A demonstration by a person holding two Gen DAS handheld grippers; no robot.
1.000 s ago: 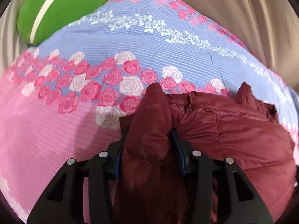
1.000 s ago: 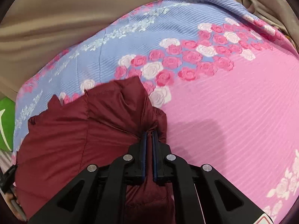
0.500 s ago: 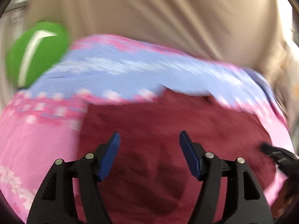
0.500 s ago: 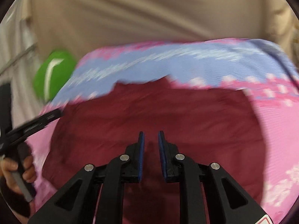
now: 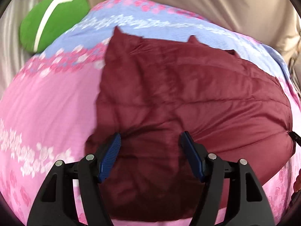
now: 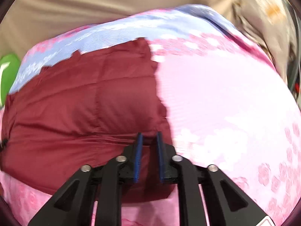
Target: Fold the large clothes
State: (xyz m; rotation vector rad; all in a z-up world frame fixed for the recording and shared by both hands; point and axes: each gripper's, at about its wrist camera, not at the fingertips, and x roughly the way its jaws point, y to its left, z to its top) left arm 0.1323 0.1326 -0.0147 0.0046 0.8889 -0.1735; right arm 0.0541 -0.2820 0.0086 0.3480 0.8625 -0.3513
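A dark red quilted puffer jacket (image 5: 188, 98) lies folded in a flat block on a pink and blue rose-print bed cover (image 5: 47, 103). My left gripper (image 5: 150, 141) is open wide, hovering above the jacket's near left part and holding nothing. In the right wrist view the jacket (image 6: 84, 103) fills the left half. My right gripper (image 6: 148, 137) is open by a narrow gap, over the jacket's near right edge, with no cloth between its pads.
A green cushion with a white stripe (image 5: 50, 18) lies at the bed's far left; it also shows in the right wrist view (image 6: 7, 75). Beige fabric (image 5: 207, 3) hangs behind the bed. The pink cover (image 6: 225, 103) stretches to the jacket's right.
One second ago both grippers were shut on jacket folds. Both have let go and drawn back; the jacket now lies flat. The left jaws opened wide, the right only slightly.
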